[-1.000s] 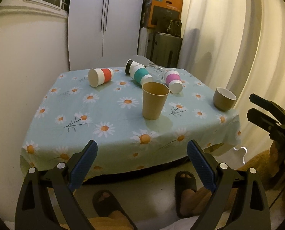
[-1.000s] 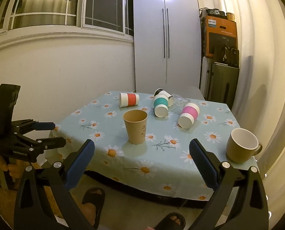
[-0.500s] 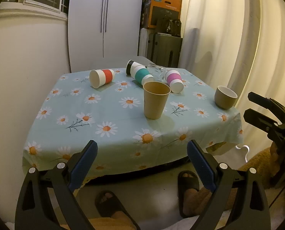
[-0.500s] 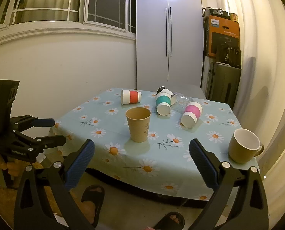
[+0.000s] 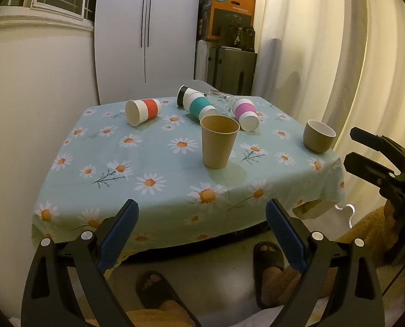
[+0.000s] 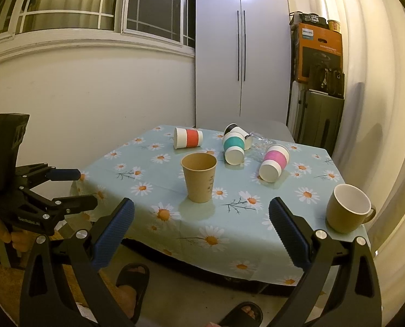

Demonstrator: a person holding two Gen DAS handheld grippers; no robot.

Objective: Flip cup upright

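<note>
A brown paper cup (image 5: 219, 141) (image 6: 199, 177) stands upright in the middle of the daisy tablecloth (image 5: 137, 163) (image 6: 284, 218). Behind it lie a red-banded cup (image 5: 143, 111) (image 6: 188, 141), a teal-banded cup (image 5: 201, 107) (image 6: 233, 147), a black-banded cup (image 5: 183, 95) (image 6: 231, 128) and a pink-banded cup (image 5: 244, 113) (image 6: 273, 162), all on their sides. A brown mug (image 5: 318, 135) (image 6: 348, 211) stands upright at the table's right corner. My left gripper (image 5: 202, 234) and right gripper (image 6: 202, 226) are open and empty, held off the table's near edge.
A clear plastic item (image 5: 220, 96) lies between the teal and pink cups. A white wardrobe (image 6: 240, 54), a suitcase (image 6: 319, 114) with a box on top, and curtains (image 5: 325, 54) stand behind the table. My sandalled feet (image 5: 267, 256) are below the table edge.
Both grippers have pulled back and risen slightly, so the table sits a little lower and farther. The cups have not moved.
</note>
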